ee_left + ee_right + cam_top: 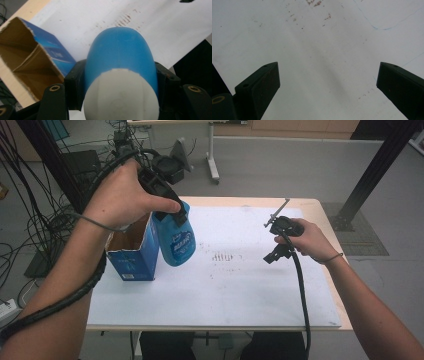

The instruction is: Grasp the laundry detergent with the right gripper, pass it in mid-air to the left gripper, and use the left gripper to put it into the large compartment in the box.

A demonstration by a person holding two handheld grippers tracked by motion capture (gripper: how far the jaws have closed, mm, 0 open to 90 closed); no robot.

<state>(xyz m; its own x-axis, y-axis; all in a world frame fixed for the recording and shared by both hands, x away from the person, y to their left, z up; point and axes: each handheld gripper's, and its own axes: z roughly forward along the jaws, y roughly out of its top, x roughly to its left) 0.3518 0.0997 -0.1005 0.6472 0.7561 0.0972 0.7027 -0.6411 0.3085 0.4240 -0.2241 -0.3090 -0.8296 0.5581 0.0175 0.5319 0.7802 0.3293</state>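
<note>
My left gripper [167, 210] is clamped on a blue bottle [176, 240], one jaw on each flank, just below its white cap [121, 96]. I hold it in the air over the desk's left edge, tilted, its base pointing down toward the white sheet [235, 285]. Right beside it, nearly touching, stands an open blue carton [134, 252] (torn rim, brown cardboard inside), near the sheet's left edge. My right gripper [276, 240] hangs above the right half of the desk [315, 205], well apart from the bottle, its jaws spread wide with nothing between them.
</note>
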